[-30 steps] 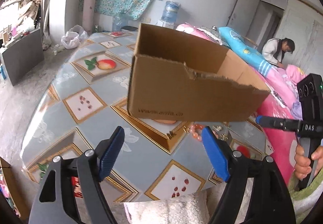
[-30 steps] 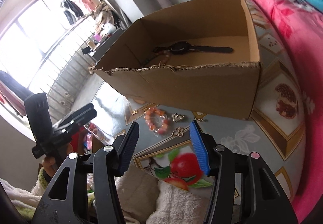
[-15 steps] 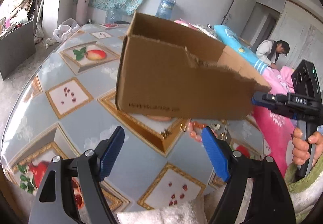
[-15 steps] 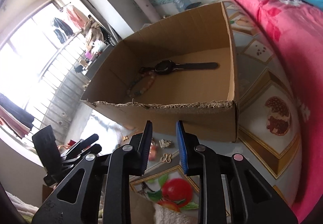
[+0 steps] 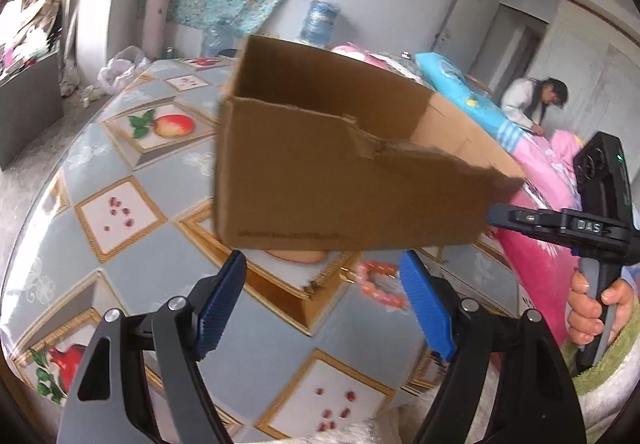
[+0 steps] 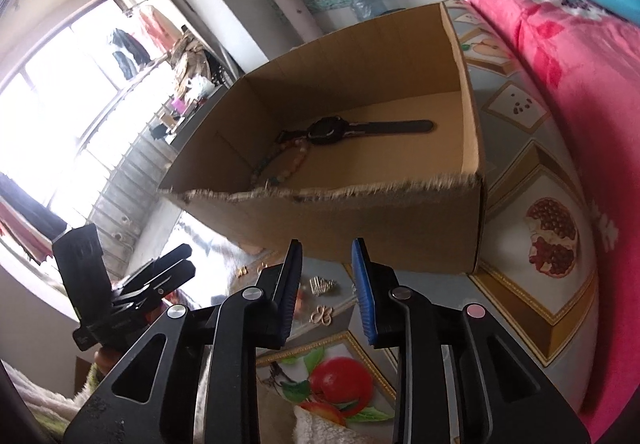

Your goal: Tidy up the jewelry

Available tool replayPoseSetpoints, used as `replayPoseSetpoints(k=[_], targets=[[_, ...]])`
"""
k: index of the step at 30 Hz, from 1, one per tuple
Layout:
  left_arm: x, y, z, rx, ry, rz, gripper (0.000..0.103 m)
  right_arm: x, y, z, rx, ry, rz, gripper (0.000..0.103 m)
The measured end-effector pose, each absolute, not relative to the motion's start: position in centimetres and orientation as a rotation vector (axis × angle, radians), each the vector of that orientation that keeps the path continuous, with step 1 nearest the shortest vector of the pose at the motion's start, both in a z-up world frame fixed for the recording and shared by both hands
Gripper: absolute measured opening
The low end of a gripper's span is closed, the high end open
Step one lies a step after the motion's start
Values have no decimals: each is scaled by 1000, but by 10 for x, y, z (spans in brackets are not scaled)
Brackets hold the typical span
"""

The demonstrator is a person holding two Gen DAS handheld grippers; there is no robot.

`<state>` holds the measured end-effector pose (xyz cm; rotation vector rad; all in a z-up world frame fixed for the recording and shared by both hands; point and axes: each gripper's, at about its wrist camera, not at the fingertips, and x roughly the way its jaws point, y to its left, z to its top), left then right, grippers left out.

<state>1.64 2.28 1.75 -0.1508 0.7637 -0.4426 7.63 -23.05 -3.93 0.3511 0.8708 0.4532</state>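
Right gripper: I held it low over the table's near edge, angled down. Its jaws stood narrow and were opening slightly, with nothing pinched between them.
Left gripper: I held it spread wide and empty, short of the cardboard box.
Task item: the orange bead bracelet lay flat on the table, just in front of the box's near wall.
Direction from the right gripper: ahead and slightly left. Its left finger hid most of the beads in the right wrist view, so I could not confirm the exact offset.
Direction from the left gripper: ahead and toward the right finger, just beyond the fingertips.
Long axis: none usable. The bracelet was a closed loop lying flat; blur prevented a finer reading.
Nearer hand: judged to be the right, but not by much.
Small pieces: a gold clasp-shaped ornament and a small gold charm lay directly between and beyond the right jaws.
Box contents: a black watch and a beaded necklace lay on the box floor.
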Motion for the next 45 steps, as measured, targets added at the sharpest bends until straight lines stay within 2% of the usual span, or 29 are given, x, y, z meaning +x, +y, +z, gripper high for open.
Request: replayPoseSetpoints(k=[3,9,11,17,25,28,45], targets=[[7,1,18,-77,751,-496,75,69,-226,-51,327,894,460,27],[-2,-53,10,165,753,-604,49,60,-220,-74,312,946,450,27],[-2,-67,5,234,765,-628,37,59,-220,-80,328,955,451,27],[10,-88,-11,360,815,-631,19,60,-220,-87,346,962,462,27],[21,-97,-21,407,861,-626,10,67,-233,-94,380,962,477,27],[21,-97,-19,404,857,-626,9,67,-239,-96,387,957,484,27],[34,-24,58,47,748,-607,9,58,-259,-99,419,936,482,27]])
